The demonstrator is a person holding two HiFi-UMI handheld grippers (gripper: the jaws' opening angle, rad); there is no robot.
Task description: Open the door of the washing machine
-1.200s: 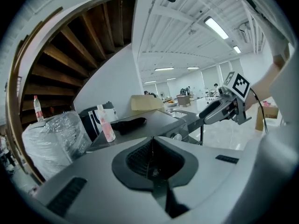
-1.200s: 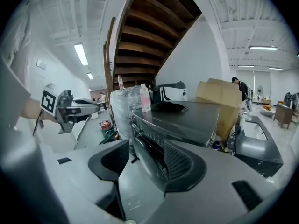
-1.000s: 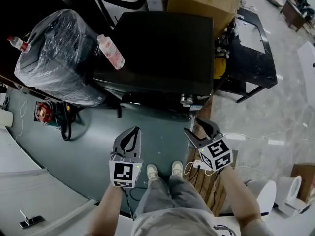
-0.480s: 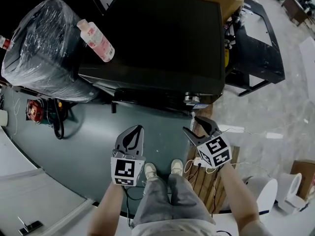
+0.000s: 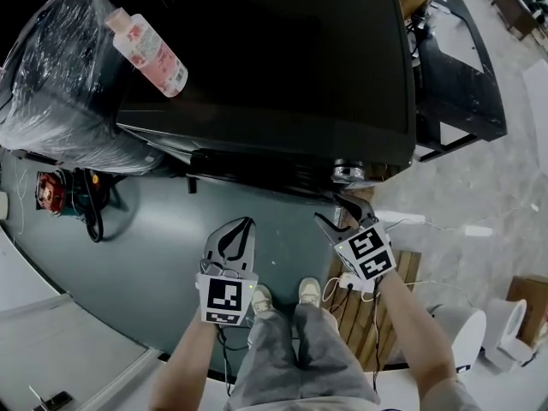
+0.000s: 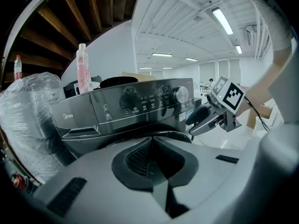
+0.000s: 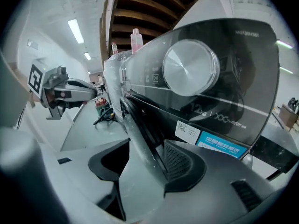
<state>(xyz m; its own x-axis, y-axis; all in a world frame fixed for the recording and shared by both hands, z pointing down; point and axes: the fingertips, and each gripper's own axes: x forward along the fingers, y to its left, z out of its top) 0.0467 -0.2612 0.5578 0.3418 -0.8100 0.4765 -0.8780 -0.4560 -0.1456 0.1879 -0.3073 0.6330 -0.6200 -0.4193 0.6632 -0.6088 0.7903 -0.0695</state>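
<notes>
Two grippers were held at the washing machine (image 5: 282,67): the right gripper (image 5: 332,211) was spread astride the door (image 7: 140,134) rim, the left gripper (image 5: 244,225) closed, empty; clamping and pulling were judged next

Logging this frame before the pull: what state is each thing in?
Door: looks closed.
Left gripper: shut, empty.
Right gripper: open, door edge between jaws.
Bottle: upright on washer.
Bundle: wrapped in film.
</notes>
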